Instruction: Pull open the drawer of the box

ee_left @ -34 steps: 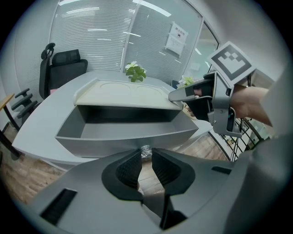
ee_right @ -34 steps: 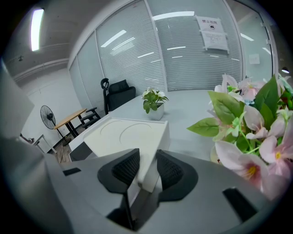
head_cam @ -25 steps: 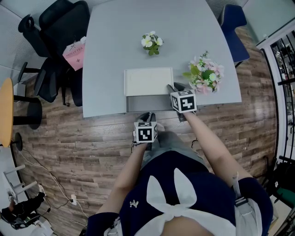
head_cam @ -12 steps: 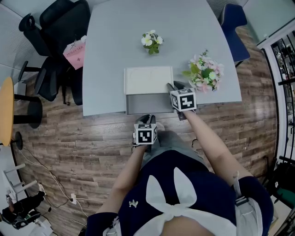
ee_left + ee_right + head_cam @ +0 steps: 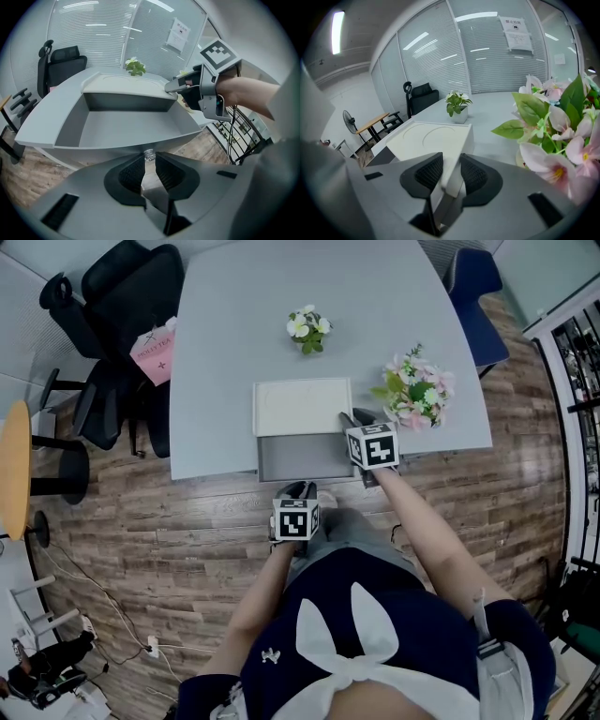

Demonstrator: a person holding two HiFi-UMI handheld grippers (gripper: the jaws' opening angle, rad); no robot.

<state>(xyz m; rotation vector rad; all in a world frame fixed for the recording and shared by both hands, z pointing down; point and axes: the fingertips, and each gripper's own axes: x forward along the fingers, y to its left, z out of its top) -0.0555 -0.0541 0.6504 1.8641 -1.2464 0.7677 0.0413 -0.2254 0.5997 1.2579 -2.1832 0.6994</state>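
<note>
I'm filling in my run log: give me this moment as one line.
task: open box drawer | drawer: pulled out | left gripper: jaws shut on knob | right gripper: jaws shut on box corner

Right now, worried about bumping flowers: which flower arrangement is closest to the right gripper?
The pink bouquet, right beside the right gripper gripping the box; the white-flowered pot stands farther back.

I'm in an office: a broad grey desk (image 5: 375,315) with a black swivel chair (image 5: 122,292) and a blue chair (image 5: 472,279) beside it, glass partition walls (image 5: 426,61) backed by slatted blinds (image 5: 497,56), a printed notice (image 5: 516,33) on the glass, and a strip light (image 5: 337,26) overhead.
</note>
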